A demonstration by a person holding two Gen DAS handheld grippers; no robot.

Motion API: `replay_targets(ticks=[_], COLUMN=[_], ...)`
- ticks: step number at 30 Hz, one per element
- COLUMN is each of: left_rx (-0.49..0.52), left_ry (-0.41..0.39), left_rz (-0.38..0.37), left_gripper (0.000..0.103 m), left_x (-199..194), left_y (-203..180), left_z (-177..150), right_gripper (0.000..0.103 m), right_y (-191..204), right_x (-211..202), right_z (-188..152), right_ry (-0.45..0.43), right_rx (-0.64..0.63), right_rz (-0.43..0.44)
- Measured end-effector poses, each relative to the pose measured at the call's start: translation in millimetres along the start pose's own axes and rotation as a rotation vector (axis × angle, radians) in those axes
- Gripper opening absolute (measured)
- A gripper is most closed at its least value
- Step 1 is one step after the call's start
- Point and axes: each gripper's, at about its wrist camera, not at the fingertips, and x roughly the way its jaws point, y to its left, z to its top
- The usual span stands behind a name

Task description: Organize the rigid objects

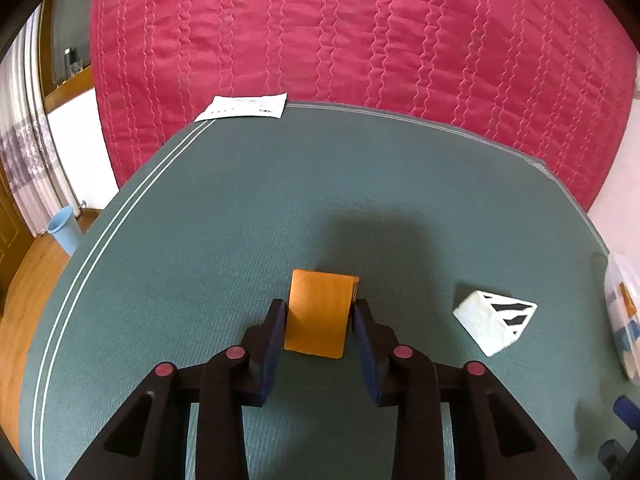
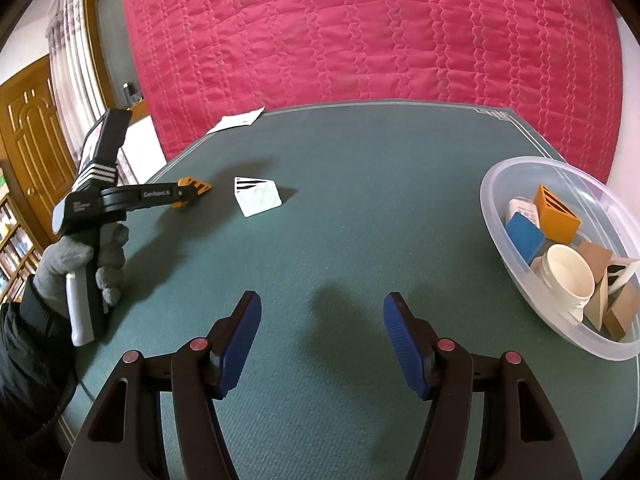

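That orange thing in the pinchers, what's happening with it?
A person is tidying small blocks into a clear bowl. The left tongs are closed on the orange block, which sits low over the green mat. A white block lies on the mat to its right, waiting. The right tongs hang open and empty above the mat, near the bowl, which already holds several pieces.

Wedge block on table, bowl well right.
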Motion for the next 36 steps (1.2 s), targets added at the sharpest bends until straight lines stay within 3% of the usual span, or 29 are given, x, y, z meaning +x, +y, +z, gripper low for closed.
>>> replay_targets(ticks=[9, 25, 27, 29, 36], left_rx=[0.042, 0.037, 0.045, 0.054, 0.074], left_ry=[0.012, 0.045, 0.047, 0.043, 0.001], left_rz=[-0.024, -0.011, -0.004, -0.005, 0.005], left_gripper=[0.035, 0.041, 0.041, 0.034, 0.032], left_x=[-14, 1, 2, 2, -8], left_y=[-11, -14, -14, -15, -20], left_z=[-16, -9, -9, -10, -13], right_gripper=[0.065, 0.065, 0.065, 0.065, 0.065], right_y=[0, -2, -1, -1, 2], right_x=[2, 4, 4, 4, 15], right_z=[0, 0, -1, -1, 8], right_ry=[0.004, 0.023, 0.025, 0.028, 0.091], right_rx=[0.006, 0.020, 0.020, 0.018, 0.044], right_rz=[0.002, 0.013, 0.013, 0.011, 0.058])
